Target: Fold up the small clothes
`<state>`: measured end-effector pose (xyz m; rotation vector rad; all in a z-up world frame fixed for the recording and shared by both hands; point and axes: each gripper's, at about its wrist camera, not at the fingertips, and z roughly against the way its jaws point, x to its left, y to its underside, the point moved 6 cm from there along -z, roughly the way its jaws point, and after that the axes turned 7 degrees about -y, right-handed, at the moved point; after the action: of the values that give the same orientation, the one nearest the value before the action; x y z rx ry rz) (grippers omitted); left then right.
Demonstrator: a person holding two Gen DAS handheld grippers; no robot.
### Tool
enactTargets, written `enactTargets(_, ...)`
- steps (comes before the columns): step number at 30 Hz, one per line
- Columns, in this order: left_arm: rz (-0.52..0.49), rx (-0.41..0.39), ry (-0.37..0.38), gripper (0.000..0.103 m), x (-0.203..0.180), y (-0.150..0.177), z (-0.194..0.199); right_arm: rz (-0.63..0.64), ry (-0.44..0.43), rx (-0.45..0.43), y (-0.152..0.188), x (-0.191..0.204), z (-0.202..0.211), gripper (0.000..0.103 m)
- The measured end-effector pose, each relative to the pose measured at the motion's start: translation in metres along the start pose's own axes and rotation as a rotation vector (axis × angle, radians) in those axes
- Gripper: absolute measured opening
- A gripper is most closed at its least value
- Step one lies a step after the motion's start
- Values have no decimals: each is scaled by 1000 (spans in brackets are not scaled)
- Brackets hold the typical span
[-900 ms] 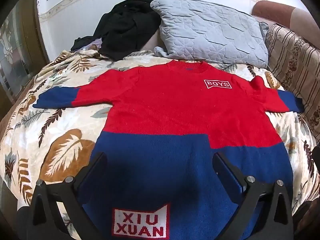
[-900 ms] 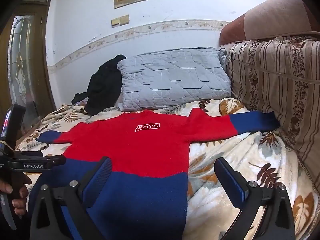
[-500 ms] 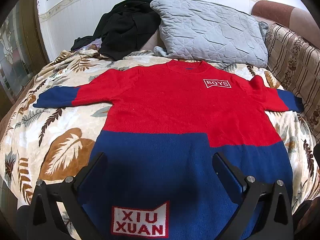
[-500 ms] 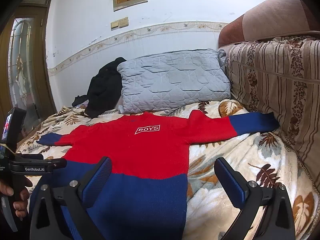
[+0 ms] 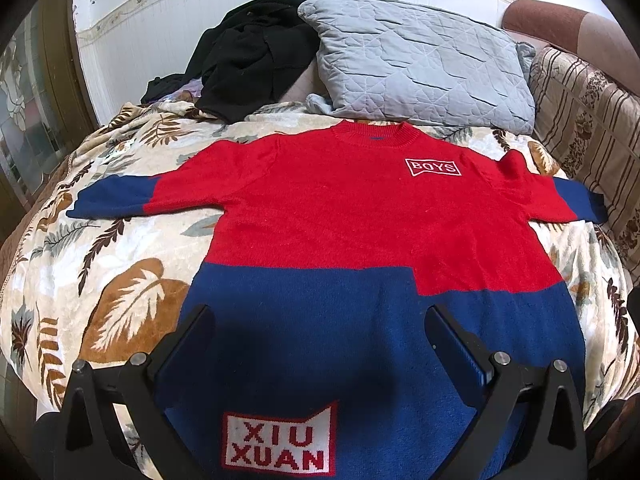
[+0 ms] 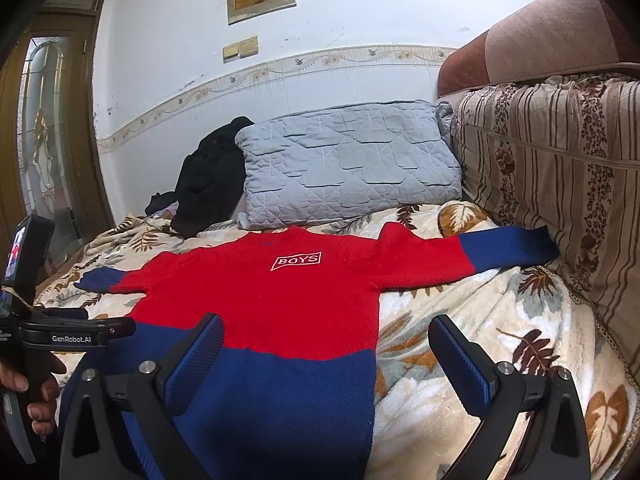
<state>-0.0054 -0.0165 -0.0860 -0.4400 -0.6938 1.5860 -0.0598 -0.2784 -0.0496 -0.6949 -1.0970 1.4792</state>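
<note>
On the bed, spread flat over a leaf-patterned blanket [image 5: 100, 280], lies a child's red and blue sweater [image 5: 360, 220], front up, with both sleeves stretched out to the sides and the neck toward a grey pillow [image 5: 420, 64] at the head of the bed. A heap of black clothing [image 5: 248, 52] sits beside that pillow, well apart from the sweater. The left gripper [image 5: 320, 336] hangs over the blue lower part of the sweater with its jaws spread wide and nothing between them; the right gripper [image 6: 324, 344] hangs over the sweater's right edge and the blanket next to it, likewise spread wide and empty. No fold looks to have been made yet. The knit looks soft, thick and limp, so it should drape and sag when lifted rather than hold any shape, and it seems light enough for one pinch to carry a sleeve. It is likely to cling a little to the plush blanket, which may drag the layer beneath out of place. Sensible places to pinch appear to be the blue cuff of the right sleeve [image 6: 508, 244], the cuff of the left sleeve [image 5: 108, 196], or the hem corners, taking both layers of cloth at an edge.
</note>
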Motion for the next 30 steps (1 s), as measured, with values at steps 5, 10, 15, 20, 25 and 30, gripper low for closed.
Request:
enactTargets(5,-3,0,0,103,-2,0,0,2,-1,-8,-1,0,0,103)
enactTargets(10,-2,0,1,103,-2,1,0,3,0,-9,-1,0,1,103)
enactTargets(15,-3,0,1,103,-2,1,0,7,0,-17,-2,1,2,103)
enactTargets(20,-4,0,0,103,-2,1,0,4,-1,-20,-2,1,3,103)
enactTargets(25,-3,1,1,103,-2,1,0,-1,-2,-20,-2,1,4,103)
enactTargets(30,2,-1,7,103,-2,0,1,-2,-4,-22,-1,1,4,103)
